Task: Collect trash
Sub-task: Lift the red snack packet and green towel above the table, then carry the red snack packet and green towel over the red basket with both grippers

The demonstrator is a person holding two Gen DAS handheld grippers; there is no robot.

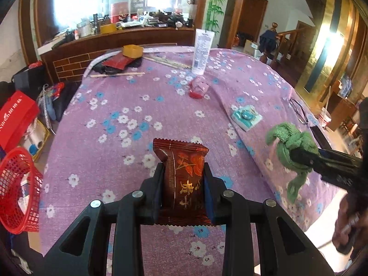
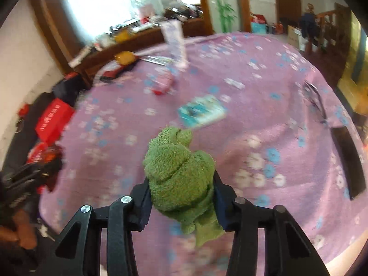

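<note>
Left gripper (image 1: 184, 172) pinched dark red foil snack wrapper (image 1: 182, 172); right gripper (image 2: 181, 184) clamped knotted green terry cloth (image 2: 180, 174); red mesh basket (image 1: 16, 184) lower left; teal packet (image 1: 246, 116), pink-red wrapper (image 1: 199, 87) remained on table

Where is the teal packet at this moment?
The teal packet lies flat on the purple floral tablecloth, right of centre in the left wrist view, between the red-and-pink wrapper and the glasses.

In the left wrist view, the wrapped snack (image 1: 184, 174) sits low at centre above the desk (image 1: 115, 105). The tube (image 1: 202, 50) stands at upper centre, the small packet (image 1: 246, 115) lies right of centre, the basket (image 1: 18, 191) at lower left, beside the desk.
</note>
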